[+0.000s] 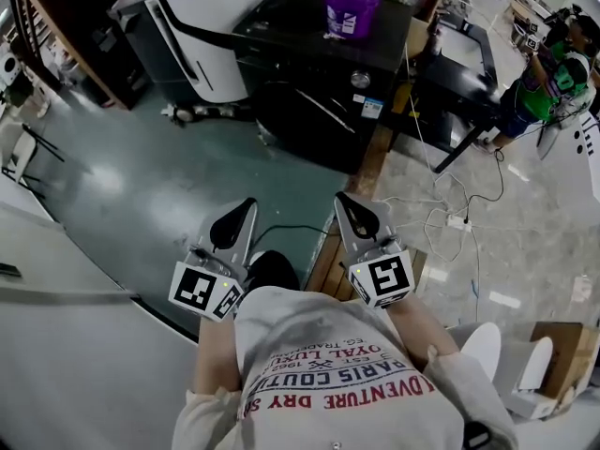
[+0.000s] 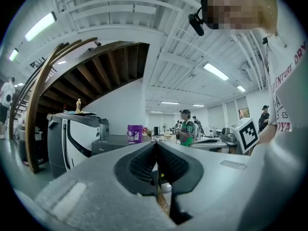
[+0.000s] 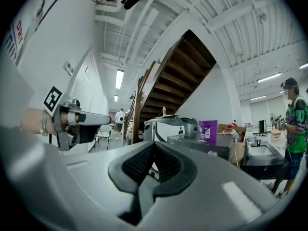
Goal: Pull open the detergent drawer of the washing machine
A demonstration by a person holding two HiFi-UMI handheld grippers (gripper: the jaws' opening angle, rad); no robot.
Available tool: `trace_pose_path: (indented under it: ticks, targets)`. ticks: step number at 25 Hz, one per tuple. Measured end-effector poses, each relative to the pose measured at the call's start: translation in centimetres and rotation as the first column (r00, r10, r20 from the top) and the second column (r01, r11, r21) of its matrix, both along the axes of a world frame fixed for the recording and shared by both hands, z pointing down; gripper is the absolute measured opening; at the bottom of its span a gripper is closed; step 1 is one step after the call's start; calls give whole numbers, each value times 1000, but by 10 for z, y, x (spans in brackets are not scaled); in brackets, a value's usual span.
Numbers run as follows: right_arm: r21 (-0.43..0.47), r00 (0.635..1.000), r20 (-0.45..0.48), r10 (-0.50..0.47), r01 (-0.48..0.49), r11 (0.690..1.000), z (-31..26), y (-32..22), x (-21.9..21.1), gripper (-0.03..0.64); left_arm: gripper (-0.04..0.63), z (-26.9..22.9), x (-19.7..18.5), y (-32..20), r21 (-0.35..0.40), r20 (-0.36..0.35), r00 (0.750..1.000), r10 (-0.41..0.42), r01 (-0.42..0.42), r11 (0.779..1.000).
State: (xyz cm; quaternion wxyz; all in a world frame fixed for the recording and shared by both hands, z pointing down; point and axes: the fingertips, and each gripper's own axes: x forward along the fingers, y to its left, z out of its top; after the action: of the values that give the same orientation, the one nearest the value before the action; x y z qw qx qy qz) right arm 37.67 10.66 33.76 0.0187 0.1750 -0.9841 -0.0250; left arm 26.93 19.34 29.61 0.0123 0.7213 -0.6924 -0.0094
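The dark washing machine (image 1: 319, 82) stands across the floor, well ahead of both grippers, with a purple bucket (image 1: 352, 7) on its top. I cannot make out its detergent drawer. In the left gripper view the washing machine (image 2: 111, 141) lies left of the jaws; in the right gripper view the same washing machine (image 3: 208, 147) is to their right. My left gripper (image 1: 246, 204) and right gripper (image 1: 345, 200) are held level, side by side in front of my chest. Each is shut with nothing between its jaws, as the left gripper (image 2: 155, 146) and right gripper (image 3: 153, 145) show close up.
A white-and-black machine (image 1: 206, 26) stands left of the washer. A black table (image 1: 464, 73) is to its right, with a person in green (image 1: 553, 78) beyond. Cables and a power strip (image 1: 457, 221) lie on the floor at the right. A wooden staircase (image 2: 72, 76) rises at the left.
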Motion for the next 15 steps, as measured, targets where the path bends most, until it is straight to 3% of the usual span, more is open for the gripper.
trace_pose_path:
  ticks: [2, 4, 5, 10, 15]
  targets:
    - [-15, 1000, 5, -6, 6, 1000, 2, -3, -4, 2, 31, -1, -8, -3, 17, -25, 999, -28, 29, 999]
    - [-20, 1000, -3, -11, 11, 1000, 4, -7, -12, 2, 298, 0, -24, -6, 25, -76, 995, -63, 65, 998]
    - [-20, 1000, -8, -11, 11, 1000, 5, -10, -16, 2, 334, 2, -34, -8, 21, -99, 992, -75, 78, 997]
    - [-67, 1000, -31, 4, -6, 998, 24, -30, -47, 2, 334, 17, -76, -22, -14, -94, 991, -91, 90, 996]
    - [-110, 998, -59, 33, -40, 993, 35, -52, -110, 2, 334, 29, -138, -42, -41, -117, 991, -70, 66, 997]
